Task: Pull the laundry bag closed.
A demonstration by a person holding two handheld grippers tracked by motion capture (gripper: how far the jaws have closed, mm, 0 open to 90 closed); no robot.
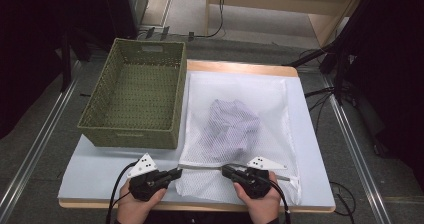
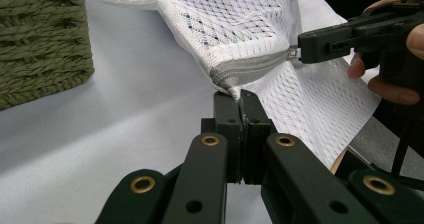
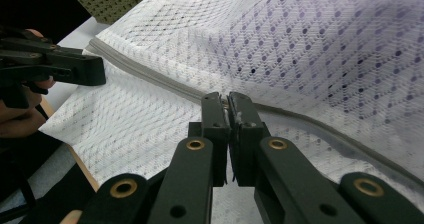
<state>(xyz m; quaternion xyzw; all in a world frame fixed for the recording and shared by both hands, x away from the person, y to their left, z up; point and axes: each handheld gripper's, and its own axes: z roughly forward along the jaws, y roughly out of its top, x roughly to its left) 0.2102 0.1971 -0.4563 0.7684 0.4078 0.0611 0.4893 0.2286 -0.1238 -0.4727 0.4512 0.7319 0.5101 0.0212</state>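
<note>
A white mesh laundry bag (image 1: 260, 91) lies flat on the table with a pale purple garment (image 1: 230, 126) inside it. A grey zipper (image 1: 200, 167) runs along the bag's near edge. My left gripper (image 1: 179, 172) is shut on the bag's corner (image 2: 231, 86) at the zipper's left end. A short way to the right, my right gripper (image 1: 224, 170) is shut on the zipper pull (image 2: 294, 52). In the right gripper view its jaws (image 3: 229, 100) meet over the zipper line (image 3: 150, 76). Between the two grippers the zipper looks closed.
An empty green woven basket (image 1: 135, 94) stands at the back left of the table, right beside the bag. A white cover (image 1: 100, 169) lies over the wooden tabletop, with bare room in front of the basket. Cables and floor rails surround the table.
</note>
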